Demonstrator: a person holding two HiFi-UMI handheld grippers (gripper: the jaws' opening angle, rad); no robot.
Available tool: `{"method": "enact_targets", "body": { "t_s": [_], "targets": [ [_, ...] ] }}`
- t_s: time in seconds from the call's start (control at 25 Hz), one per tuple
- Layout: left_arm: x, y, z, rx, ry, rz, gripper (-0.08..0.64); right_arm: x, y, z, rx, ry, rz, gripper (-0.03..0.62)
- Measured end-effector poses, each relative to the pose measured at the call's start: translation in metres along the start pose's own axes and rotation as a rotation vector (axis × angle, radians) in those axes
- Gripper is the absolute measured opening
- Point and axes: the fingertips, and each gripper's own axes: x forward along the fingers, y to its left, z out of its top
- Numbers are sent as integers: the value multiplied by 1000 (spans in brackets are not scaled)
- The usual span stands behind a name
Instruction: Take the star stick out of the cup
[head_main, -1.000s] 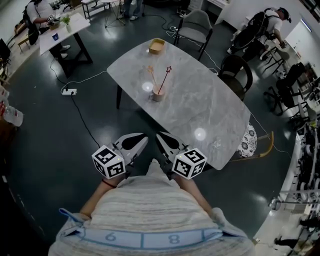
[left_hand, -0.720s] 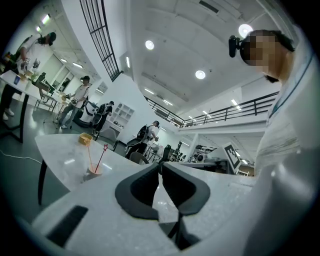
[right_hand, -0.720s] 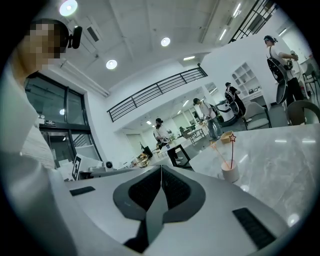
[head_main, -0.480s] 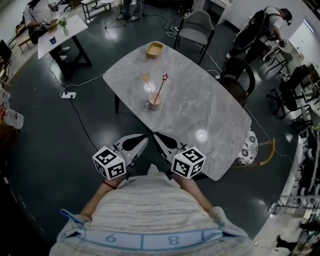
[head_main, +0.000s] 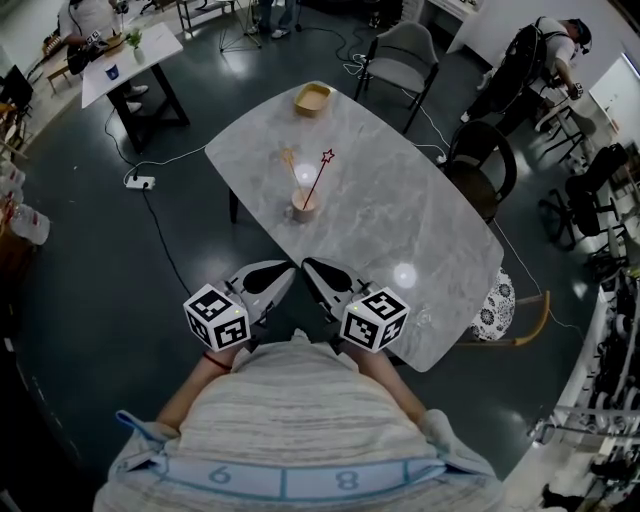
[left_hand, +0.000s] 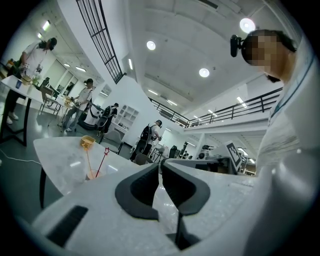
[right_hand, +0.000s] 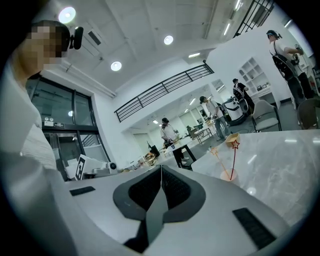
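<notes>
Not started: star stick (head_main: 318, 180) in cup (head_main: 303, 206), well away on tabletop (head_main: 420, 225). My L tool (head_main: 284, 271) & R tool (head_main: 311, 267) both closed, empty.

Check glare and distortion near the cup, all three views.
Head view: fisheye bends the table; glare spots beside the cup and toward the near edge. Left gripper view, right gripper view: dark round vignette, cup small, star stick legible.
</notes>
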Motion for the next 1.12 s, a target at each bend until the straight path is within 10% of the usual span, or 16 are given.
{"method": "enact_targets", "body": {
  "t_s": [1.12],
  "targets": [
    [47,39,-6,-1,21,53,34,0,-64,6,13,-6,-20,11]
  ]
}}
